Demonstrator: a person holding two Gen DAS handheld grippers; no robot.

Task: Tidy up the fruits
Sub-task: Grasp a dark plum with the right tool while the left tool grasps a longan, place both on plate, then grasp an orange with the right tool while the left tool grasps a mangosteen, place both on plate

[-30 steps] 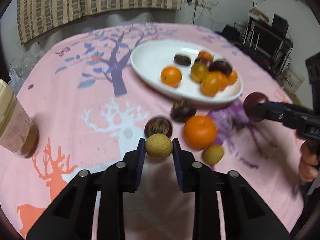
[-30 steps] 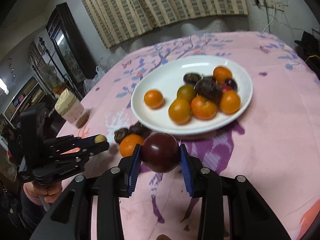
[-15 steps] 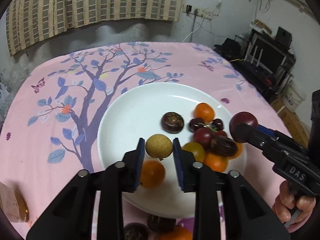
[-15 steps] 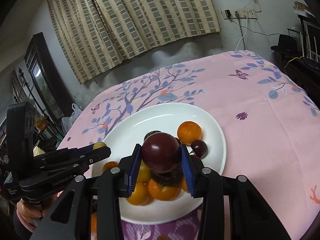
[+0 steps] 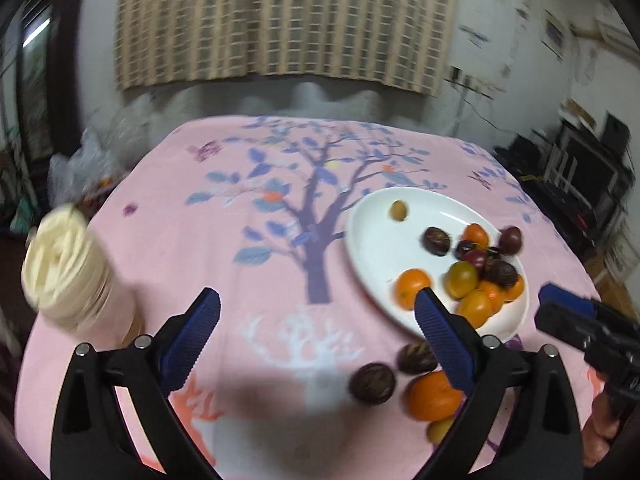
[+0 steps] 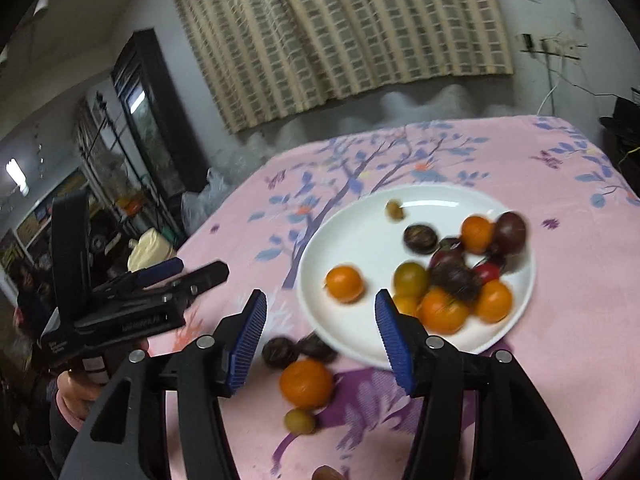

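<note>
Both my left gripper [image 5: 316, 320] and right gripper [image 6: 320, 320] are now gaping empty, pear [image 5: 399, 211] and plum [image 6: 511, 227] just dropped onto the plate [image 5: 368, 240], four fruits still waiting on the worktop [image 5: 240, 264].

A checked beige curtain [image 5: 280, 24] hangs across the far wall, above the rear edge of the table. The table carries a pink tablecloth [image 5: 248, 248] printed with a purple tree. The wall [image 6: 568, 8] beside the curtain is pale, with a socket strip [image 6: 548, 46] and trailing cables. A dark glass-fronted cabinet [image 6: 144, 120] stands at the left. Dark electronic equipment on a low stand [image 5: 588, 172] occupies the right side. Lighting is dim and indoor.
</note>
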